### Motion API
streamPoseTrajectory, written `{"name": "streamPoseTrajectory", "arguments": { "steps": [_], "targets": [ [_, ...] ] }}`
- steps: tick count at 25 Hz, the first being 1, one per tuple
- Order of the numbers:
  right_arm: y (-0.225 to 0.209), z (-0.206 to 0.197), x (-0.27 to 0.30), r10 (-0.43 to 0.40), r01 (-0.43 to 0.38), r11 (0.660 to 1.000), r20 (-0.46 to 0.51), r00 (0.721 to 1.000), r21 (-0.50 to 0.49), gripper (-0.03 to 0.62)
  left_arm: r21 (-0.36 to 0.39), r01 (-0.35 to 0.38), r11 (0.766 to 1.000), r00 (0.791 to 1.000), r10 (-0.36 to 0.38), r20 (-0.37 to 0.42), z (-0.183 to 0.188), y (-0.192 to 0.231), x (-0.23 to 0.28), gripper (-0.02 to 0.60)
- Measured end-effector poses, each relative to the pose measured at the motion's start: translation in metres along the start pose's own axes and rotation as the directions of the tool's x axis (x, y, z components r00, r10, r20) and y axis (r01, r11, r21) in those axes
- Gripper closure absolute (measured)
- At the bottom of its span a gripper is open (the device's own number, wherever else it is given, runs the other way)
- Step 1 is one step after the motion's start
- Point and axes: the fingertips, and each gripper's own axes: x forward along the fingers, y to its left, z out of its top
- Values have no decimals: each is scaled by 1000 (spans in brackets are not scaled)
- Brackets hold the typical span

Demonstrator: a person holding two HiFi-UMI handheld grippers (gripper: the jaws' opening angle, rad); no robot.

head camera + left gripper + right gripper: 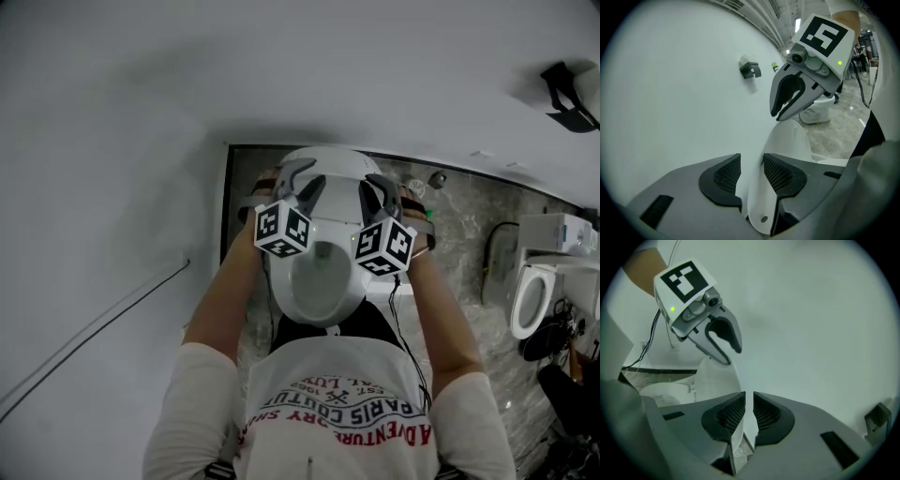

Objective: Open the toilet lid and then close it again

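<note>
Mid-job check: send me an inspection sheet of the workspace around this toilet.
Surface: marbled tile floor.
Job's things: toilet lid is raised; the bowl is uncovered.
Clutter: dark items beside the second toilet, too small to identify.
Grippers: left gripper is open, with one side edge of the lid between its jaws; right gripper is shut on the opposite edge.
Cables: a thin cable hangs below the right gripper; a looped cable stands by the second toilet.
Surroundings: white wall with a black fixture mounted on it.
</note>
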Motion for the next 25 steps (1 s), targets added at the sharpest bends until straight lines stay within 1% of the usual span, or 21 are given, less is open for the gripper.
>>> {"name": "streamPoseTrajectory", "arguments": {
  "steps": [2, 4, 7, 9, 11, 12, 14, 16, 17, 18, 20, 22, 23, 25],
  "targets": [
    [-8, 14, -19, -27, 25, 998, 49, 998, 50, 562, -16, -10, 1000, 1000, 10, 16, 5, 2, -14, 433],
    [-16, 25, -42, -46, 34, 992, 93, 995, 123, 562, -47, -59, 997, 996, 62, 63, 16, 8, -34, 434],
    [-25, 34, -74, -110, 78, 969, 132, 985, 233, 562, -143, -98, 985, 984, 117, 131, 32, 19, -65, 434],
    [-27, 37, -96, -165, 115, 945, 144, 976, 307, 563, -206, -112, 972, 973, 149, 174, 41, 23, -89, 434],
    [-23, 40, -121, -213, 144, 914, 147, 966, 378, 563, -286, -114, 952, 959, 180, 217, 50, 23, -118, 438],
    [-20, 44, -134, -234, 155, 898, 150, 961, 412, 563, -331, -110, 937, 950, 197, 241, 55, 23, -133, 447],
    [-9, 53, -160, -267, 162, 864, 162, 950, 477, 566, -428, -85, 900, 933, 222, 284, 61, 20, -164, 482],
    [1, 60, -182, -285, 148, 824, 174, 943, 546, 572, -512, -51, 857, 921, 239, 309, 62, 14, -190, 525],
    [1, 64, -191, -295, 138, 799, 182, 938, 585, 574, -542, -38, 839, 913, 250, 322, 65, 15, -201, 546],
    [-1, 68, -200, -311, 130, 771, 191, 931, 624, 576, -562, -29, 827, 903, 262, 339, 70, 17, -211, 552],
    [-5, 73, -216, -348, 120, 709, 197, 917, 695, 577, -584, -17, 811, 883, 287, 372, 82, 22, -231, 570],
    [-5, 76, -231, -376, 117, 662, 193, 906, 740, 577, -600, -5, 800, 867, 302, 396, 90, 21, -251, 572],
    [-3, 78, -237, -385, 117, 648, 191, 903, 752, 577, -605, 1, 796, 861, 307, 405, 93, 20, -259, 572],
    [1, 82, -247, -398, 125, 638, 186, 898, 760, 577, -611, 3, 792, 858, 311, 408, 94, 14, -271, 572]
  ]
}}
